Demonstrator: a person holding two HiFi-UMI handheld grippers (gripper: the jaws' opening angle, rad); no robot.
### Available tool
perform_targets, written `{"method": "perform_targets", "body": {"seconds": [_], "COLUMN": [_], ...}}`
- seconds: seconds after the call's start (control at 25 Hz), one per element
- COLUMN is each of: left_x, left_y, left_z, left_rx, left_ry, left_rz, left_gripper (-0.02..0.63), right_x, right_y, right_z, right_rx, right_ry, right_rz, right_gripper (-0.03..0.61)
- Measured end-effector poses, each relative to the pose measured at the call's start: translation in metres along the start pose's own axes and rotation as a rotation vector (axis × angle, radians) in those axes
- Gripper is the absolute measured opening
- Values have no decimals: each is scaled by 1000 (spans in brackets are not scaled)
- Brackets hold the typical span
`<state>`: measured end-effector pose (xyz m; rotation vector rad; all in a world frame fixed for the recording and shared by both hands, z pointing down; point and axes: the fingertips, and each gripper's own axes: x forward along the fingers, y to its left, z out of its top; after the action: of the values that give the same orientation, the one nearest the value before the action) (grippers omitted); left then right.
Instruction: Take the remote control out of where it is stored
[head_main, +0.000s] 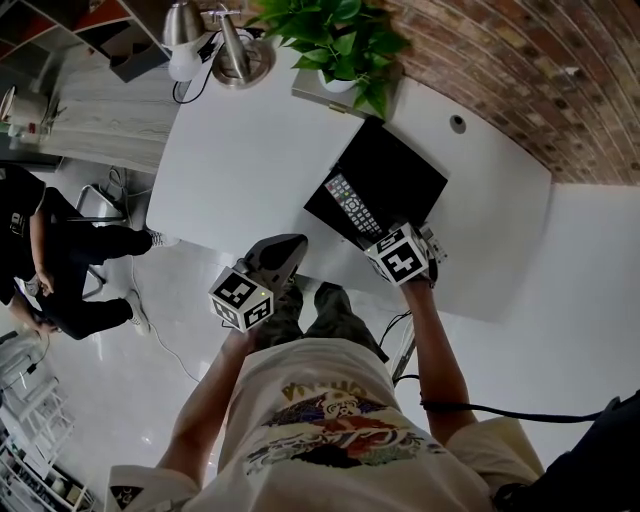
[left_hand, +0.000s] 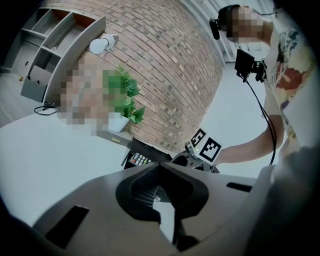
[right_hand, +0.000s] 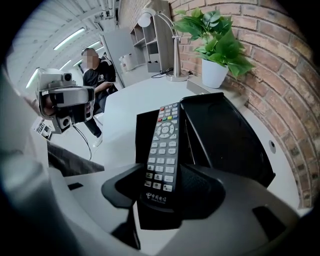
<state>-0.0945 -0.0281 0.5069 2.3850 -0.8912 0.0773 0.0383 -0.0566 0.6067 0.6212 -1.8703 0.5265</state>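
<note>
The white counter (head_main: 250, 150) carries one flat black box (head_main: 405, 175), set near the edge closest to the person and lying open. Behind the box stands one potted plant (head_main: 340, 40) against the brick wall (head_main: 500, 60), with one desk lamp (head_main: 235, 55) just beside it. There are two grippers. The right gripper (right_hand: 162, 187) reaches in over the near edge of the box, and its fingers are clenched on the one remote control (right_hand: 162, 145), one pad on each long side of its lower end where the logo is printed. The remote control lies button face up over the left part of the box. Its long axis runs straight out from the fingers, and the end with the coloured buttons points away from the person, toward the lamp. No view shows whether it is resting on the box floor or lifted off it. The left gripper (left_hand: 160, 187) hangs off the counter's near edge, well apart from the box, its fingers pressed together with nothing between them.
</note>
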Motion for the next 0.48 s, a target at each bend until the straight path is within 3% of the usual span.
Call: {"method": "perform_targets", "body": {"seconds": [0.48], "left_x": [-3], "left_y": [-2], "left_z": [13], "left_rx": [27], "left_ry": [-12], "left_rz": [-53], "left_gripper": [-3], "right_x": [-22], "right_y": [3], "right_z": [9], "right_rx": [15], "right_ry": [-16], "right_rz": [-53], "right_gripper": [224]}}
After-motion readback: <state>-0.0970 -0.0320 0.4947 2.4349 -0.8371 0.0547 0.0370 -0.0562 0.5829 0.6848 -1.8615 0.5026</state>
